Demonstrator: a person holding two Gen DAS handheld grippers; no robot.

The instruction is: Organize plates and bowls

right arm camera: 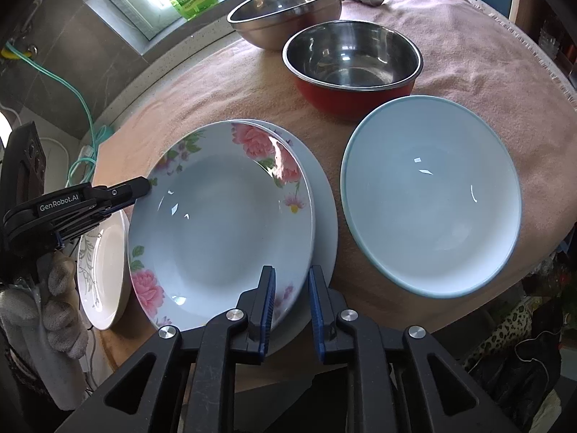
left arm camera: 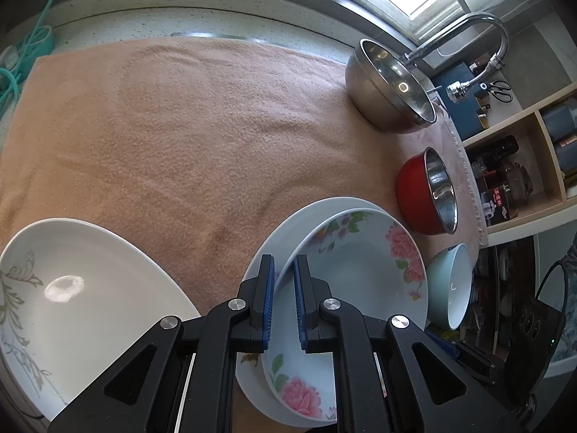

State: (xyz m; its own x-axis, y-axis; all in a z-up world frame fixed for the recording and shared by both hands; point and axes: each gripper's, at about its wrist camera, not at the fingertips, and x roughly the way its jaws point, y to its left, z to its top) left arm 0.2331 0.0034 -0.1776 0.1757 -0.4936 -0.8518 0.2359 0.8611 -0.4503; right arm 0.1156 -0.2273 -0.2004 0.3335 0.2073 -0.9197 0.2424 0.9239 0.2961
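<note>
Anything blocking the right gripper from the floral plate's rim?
Nothing visible. The floral plate rim already sits between the right gripper's open fingers, atop a plain plate. The left gripper clamps the opposite rim, clear of the right one.

The flowered plate (right arm camera: 220, 213) and the plain plate (right arm camera: 324, 223) under it look like glazed ceramic, smooth and glossy, catching sharp window glints. The pale blue bowl (right arm camera: 431, 198) on the right has the same glossy glaze. The far steel bowl (right arm camera: 285, 14) is bare polished metal; the red bowl (right arm camera: 351, 72) is shiny metal inside with a red coated outside. The cloth (left arm camera: 173, 126) over the bench is matt, nubbly pink-tan fabric. The white plate (left arm camera: 83, 288) on the left is glossy ceramic. Each claw is matt black plastic with ribbed blue pads (right arm camera: 268, 306).
</note>
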